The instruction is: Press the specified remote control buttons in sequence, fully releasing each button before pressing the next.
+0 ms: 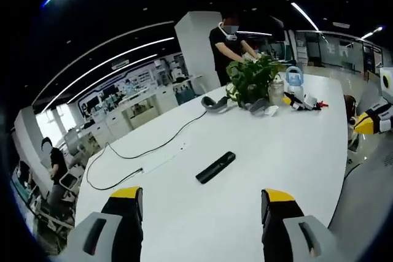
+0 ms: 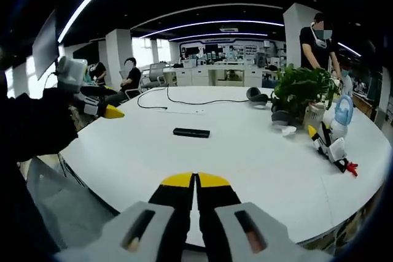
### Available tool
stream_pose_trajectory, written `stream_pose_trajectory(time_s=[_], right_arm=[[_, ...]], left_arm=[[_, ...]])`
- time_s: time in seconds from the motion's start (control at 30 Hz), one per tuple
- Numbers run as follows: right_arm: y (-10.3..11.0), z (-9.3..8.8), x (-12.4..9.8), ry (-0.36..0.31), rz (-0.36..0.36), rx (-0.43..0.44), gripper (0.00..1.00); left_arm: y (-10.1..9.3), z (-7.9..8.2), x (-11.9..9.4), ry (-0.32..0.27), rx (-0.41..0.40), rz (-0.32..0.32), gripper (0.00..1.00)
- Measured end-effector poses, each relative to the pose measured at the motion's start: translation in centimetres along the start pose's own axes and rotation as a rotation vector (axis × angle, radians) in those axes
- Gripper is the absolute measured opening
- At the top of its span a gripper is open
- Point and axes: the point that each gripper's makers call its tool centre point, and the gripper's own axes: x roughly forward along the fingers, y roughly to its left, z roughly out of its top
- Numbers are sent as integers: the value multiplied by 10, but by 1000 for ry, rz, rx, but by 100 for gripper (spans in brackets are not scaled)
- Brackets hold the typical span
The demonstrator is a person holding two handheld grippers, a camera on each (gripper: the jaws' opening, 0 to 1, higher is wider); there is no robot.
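A black remote control [image 1: 215, 167] lies flat on the white table [image 1: 288, 151], ahead of my left gripper [image 1: 202, 204], whose yellow-tipped jaws stand wide apart with nothing between them. In the right gripper view the same remote control [image 2: 191, 132] lies mid-table, well beyond my right gripper [image 2: 195, 181], whose jaws are pressed together and empty. The left gripper [image 2: 92, 107] enters the right gripper view from the left. The right gripper's yellow tip [image 1: 368, 122] pokes into the left gripper view at the right edge.
A potted plant [image 1: 252, 81], a headset [image 1: 215, 105], a water bottle [image 1: 294, 78] and small tools [image 1: 307, 102] crowd the far end. A black cable [image 1: 141, 151] snakes across the table. A person [image 1: 228, 44] stands behind the plant; others sit at the left [image 2: 129, 78].
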Motion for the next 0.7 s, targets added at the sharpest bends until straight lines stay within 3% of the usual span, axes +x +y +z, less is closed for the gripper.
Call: stream_pose_trajectory(time_s=[0.4, 0.7], right_arm=[[1, -6, 2, 37, 3, -12, 0], [0, -9, 4, 56, -4, -18, 0]], left_arm=[[-10, 10, 60, 130, 180, -179, 84], [-7, 11, 98, 200, 241, -263, 81]])
